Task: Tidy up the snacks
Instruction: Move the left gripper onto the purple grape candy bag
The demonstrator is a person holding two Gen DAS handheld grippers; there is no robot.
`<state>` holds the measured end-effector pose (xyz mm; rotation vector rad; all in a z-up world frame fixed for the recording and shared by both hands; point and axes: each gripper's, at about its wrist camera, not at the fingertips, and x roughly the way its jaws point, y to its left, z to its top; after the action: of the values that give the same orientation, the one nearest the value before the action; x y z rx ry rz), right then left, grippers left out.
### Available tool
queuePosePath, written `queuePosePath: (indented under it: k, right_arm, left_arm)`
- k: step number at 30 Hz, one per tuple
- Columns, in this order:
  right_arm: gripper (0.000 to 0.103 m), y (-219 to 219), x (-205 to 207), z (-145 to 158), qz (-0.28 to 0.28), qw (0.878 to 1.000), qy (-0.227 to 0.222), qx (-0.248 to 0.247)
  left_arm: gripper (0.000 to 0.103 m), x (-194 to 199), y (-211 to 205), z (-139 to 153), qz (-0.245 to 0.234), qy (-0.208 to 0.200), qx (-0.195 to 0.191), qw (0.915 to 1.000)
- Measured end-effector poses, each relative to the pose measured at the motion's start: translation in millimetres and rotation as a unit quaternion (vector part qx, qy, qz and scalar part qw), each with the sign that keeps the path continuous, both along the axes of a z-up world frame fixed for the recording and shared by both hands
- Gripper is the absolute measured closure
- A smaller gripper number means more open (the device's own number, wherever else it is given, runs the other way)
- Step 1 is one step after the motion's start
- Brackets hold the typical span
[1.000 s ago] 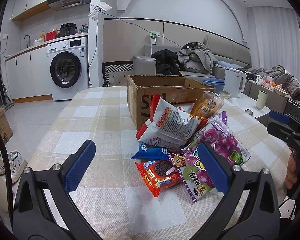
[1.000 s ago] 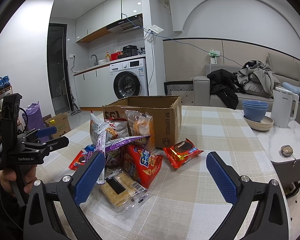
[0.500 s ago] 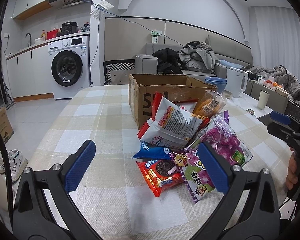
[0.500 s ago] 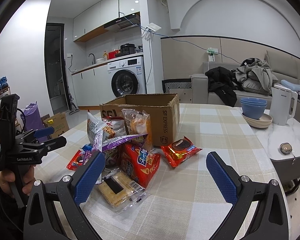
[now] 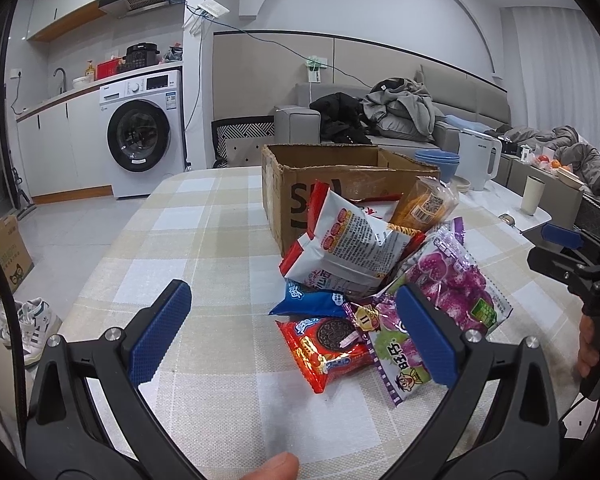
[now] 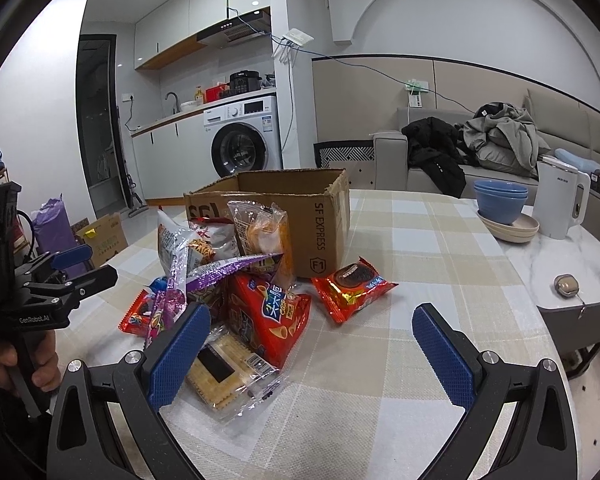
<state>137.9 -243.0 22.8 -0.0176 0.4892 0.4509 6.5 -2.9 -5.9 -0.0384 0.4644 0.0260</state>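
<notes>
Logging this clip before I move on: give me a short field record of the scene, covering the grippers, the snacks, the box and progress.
left gripper: open, holds nothing, above the tablecloth short of the pile
right gripper: open, holds nothing, near the cracker pack
snack pile: heaped on the table against the cardboard box
stray item: red Oreo pack lying apart, beside the box's corner
box: open at the top, upright; its inside is not visible
surface: checked tablecloth
progress: no snack grasped yet
</notes>
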Motion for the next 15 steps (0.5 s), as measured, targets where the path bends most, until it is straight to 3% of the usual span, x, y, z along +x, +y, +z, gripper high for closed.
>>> queuePosePath:
  k: [15]
  right_arm:
    - [0.0,15.5,18.5,-1.4,0.001,0.999,0.041,-0.028]
  left_arm:
    - [0.001,4.3,-13.0,2.5,-0.026,0.015,0.003,0.9995]
